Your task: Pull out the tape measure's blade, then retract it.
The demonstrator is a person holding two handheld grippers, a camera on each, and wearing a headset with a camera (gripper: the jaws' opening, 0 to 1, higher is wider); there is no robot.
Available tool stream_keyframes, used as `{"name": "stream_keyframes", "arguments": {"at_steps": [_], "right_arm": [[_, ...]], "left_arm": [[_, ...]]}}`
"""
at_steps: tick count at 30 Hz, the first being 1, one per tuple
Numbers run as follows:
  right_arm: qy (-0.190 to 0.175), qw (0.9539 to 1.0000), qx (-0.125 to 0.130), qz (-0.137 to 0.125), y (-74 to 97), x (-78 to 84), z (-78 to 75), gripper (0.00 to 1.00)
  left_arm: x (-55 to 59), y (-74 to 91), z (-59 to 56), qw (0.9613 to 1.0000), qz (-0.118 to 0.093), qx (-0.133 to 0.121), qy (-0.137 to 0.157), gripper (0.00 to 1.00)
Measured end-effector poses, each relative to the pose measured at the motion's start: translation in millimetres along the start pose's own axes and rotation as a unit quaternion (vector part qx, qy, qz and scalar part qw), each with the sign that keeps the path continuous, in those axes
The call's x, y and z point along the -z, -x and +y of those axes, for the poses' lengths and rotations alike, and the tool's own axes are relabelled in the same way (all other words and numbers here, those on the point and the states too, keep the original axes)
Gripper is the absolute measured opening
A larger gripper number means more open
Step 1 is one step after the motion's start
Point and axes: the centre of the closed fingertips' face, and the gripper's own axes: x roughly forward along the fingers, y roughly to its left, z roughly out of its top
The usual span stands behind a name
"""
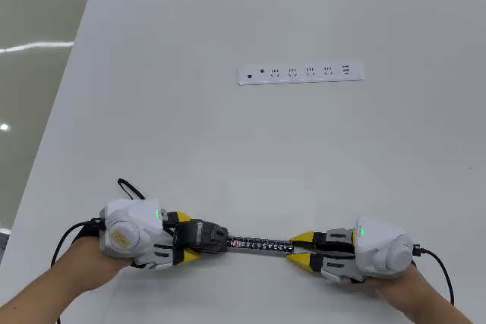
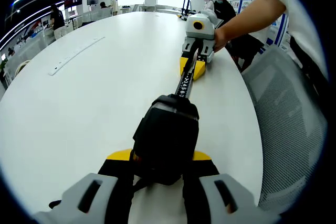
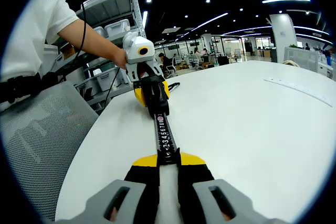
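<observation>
On the table, the left tool clamped the black tape measure and the right tool pinched the blade, partly drawn out between them.

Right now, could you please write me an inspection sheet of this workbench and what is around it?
Surface: white table, smooth and matte.
Job's things: black tape measure case with its blade drawn out partway, numbers visible.
Clutter: white power strip lying farther back, apart from the work.
Grippers: left gripper shut on the tape measure case; right gripper shut on the blade's end.
Cables: black cable looping behind the left gripper; another cable trailing from the right gripper.
Surroundings: grey floor beside the table; mesh chair and storage shelves in the right gripper view; an open office with people far off.
</observation>
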Motion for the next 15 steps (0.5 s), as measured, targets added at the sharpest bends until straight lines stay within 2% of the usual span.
{"name": "stream_keyframes", "arguments": {"at_steps": [15], "right_arm": [[-0.003,1.0,0.003,-0.002,11.5,3.8,0.0,0.1]], "left_arm": [[-0.2,-0.6,-0.2,1.0,0.0,0.001,-0.001,0.32]]}}
